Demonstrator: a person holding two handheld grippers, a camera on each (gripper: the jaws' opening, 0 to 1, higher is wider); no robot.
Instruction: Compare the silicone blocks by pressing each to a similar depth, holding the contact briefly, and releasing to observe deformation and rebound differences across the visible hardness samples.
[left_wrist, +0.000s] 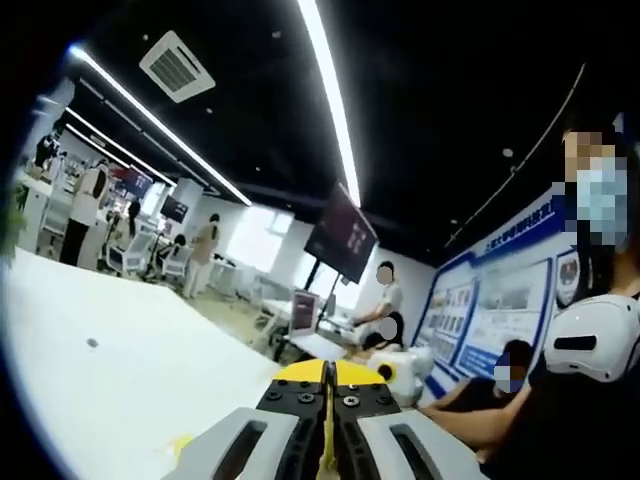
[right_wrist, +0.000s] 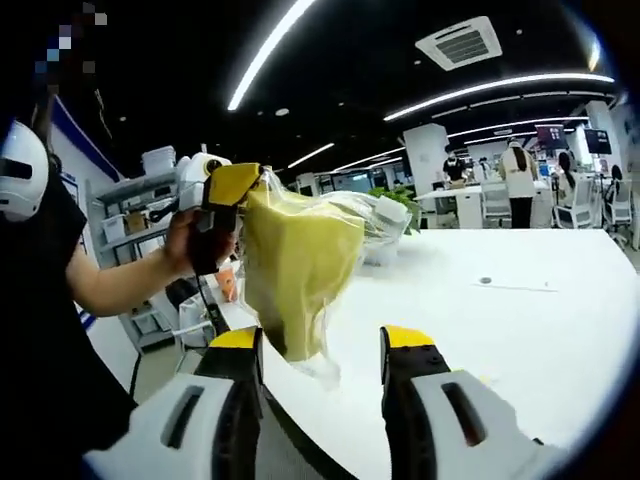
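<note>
In the right gripper view your right tongs (right_wrist: 320, 345) rise from the bottom edge with their yellow-tipped jaws spread wide and nothing between them. Straight above that gap, in the middle of the frame, hangs a clear plastic bag (right_wrist: 300, 265) with a yellow slab inside it; the bag's lower end dangles just above and between the two jaw tips, not touching either as far as you can tell. The bag's top is pinched by your left tongs (right_wrist: 222, 200), which come in at the left of centre, gripped by your hand (right_wrist: 185, 245); your bare forearm and dark sleeve run off to the left edge. Behind the bag the white table (right_wrist: 520, 330) stretches across the right half of the frame, with a small dark mark on it near the right. In the left gripper view your left tongs (left_wrist: 328, 375) sit at the bottom centre with their jaws pressed together on a thin strip of yellow that runs down the seam between them. The white table (left_wrist: 120, 380) fills the lower left there, and a person in a dark top sits along the right edge.
</note>
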